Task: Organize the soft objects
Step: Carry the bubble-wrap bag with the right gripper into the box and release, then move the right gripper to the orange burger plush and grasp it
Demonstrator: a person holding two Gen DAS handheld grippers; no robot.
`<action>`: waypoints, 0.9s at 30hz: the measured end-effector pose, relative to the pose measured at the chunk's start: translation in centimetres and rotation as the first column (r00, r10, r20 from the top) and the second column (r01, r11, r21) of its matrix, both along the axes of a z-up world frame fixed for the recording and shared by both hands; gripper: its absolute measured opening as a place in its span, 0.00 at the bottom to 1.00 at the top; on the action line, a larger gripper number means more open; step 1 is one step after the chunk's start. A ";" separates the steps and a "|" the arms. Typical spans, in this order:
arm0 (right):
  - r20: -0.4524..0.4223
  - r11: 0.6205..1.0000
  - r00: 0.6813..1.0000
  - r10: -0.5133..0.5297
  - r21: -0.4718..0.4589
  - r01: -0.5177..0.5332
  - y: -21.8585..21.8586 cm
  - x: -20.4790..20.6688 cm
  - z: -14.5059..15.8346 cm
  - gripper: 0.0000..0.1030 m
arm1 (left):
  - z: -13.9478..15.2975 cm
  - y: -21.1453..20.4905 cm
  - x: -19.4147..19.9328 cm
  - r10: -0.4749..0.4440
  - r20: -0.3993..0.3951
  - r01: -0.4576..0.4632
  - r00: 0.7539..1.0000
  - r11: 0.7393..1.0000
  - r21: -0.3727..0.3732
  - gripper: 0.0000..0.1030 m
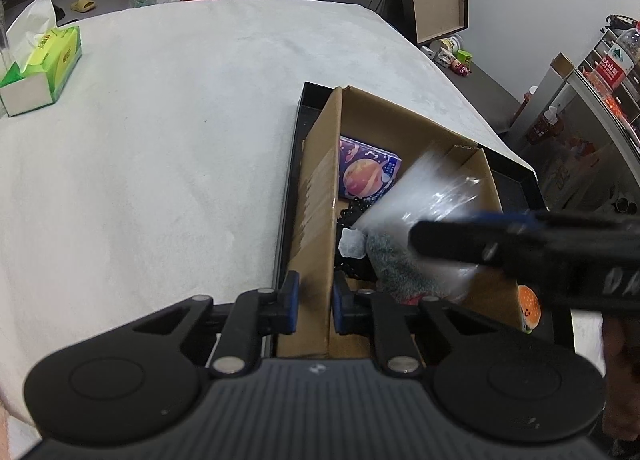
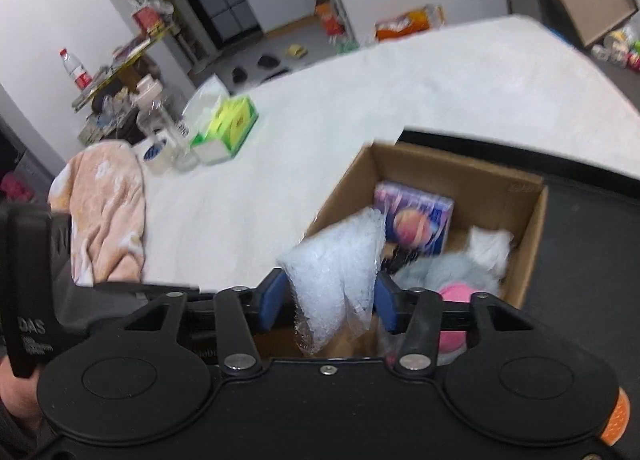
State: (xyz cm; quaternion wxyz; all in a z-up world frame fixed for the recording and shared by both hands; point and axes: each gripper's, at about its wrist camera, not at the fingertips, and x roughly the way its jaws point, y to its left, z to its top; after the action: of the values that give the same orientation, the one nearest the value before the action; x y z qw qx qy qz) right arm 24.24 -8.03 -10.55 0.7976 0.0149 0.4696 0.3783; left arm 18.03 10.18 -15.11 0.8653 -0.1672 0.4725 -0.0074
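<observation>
Your right gripper point(image 2: 328, 302) has the clear plastic bag point(image 2: 340, 264) between its fingers, which sit apart w/ the bag filling the gap, so it looks pinched, tho blur hides the actual contact. The bag pokes out ahead of the fingers, over the near-left corner of the cardboard box point(image 2: 528, 236). Expect it to be v. light, limp and slick: film like that can slide out of a loose pinch, so take it where it bunches thick, not at a single-layer edge. Your left gripper point(image 1: 314, 302) is closed on the box's near-left wall, one finger outside, one inside. Inside the box, ahead of the fingers: a purple planet-print pack point(image 1: 366, 172), a grey fuzzy item point(image 1: 394, 264), sth pink point(image 2: 456, 296), a white wad point(image 2: 490, 248). The box sits in a black tray point(image 1: 520, 176) on the white-covered desk point(image 1: 160, 140).
</observation>
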 end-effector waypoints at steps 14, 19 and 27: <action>0.033 0.995 0.994 -0.103 -0.014 0.104 -5.5 0.3 1.3 0.49 | 1.0 -0.6 0.5 0.006 0.002 -0.006 1.000 0.997 0.074 0.19; 0.047 0.991 0.990 -0.133 -0.023 0.134 -7.6 0.2 1.7 0.49 | 1.2 -0.9 0.7 0.016 -0.011 -0.014 1.000 0.996 0.094 0.29; 0.053 0.978 0.978 -0.204 -0.039 0.206 -11.6 0.6 1.3 0.51 | 2.1 -1.9 1.1 0.011 0.002 -0.012 1.000 0.992 0.126 0.44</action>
State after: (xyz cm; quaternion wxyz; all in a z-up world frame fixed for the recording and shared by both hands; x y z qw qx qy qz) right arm 24.80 -19.61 -9.22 0.8435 0.0365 0.4544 0.2840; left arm 19.13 8.24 -13.05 0.8744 -0.1149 0.4707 0.0273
